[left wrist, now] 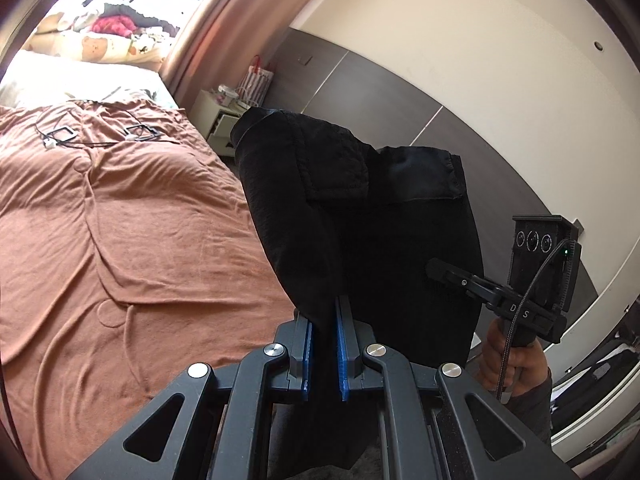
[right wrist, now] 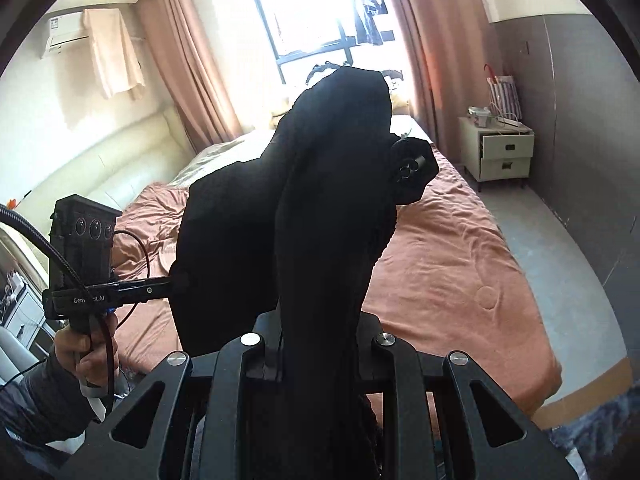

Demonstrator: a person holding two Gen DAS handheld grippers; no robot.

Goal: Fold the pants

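Right now both claws are clenching the black pants (left wrist: 360, 208), left gripper (left wrist: 323, 344) and right gripper (right wrist: 316, 344) lifting them above the rust-brown bedspread (left wrist: 120, 220). Soft, light fabric is drooping and bunching, so gripping hems or waistband corners looks wisest.

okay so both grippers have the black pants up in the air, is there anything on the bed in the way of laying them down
Mostly no. The black pants hang clamped in the left gripper and the right gripper above the brown bedspread, whose near part is bare. Only some cables with small black frames lie near the pillow end.
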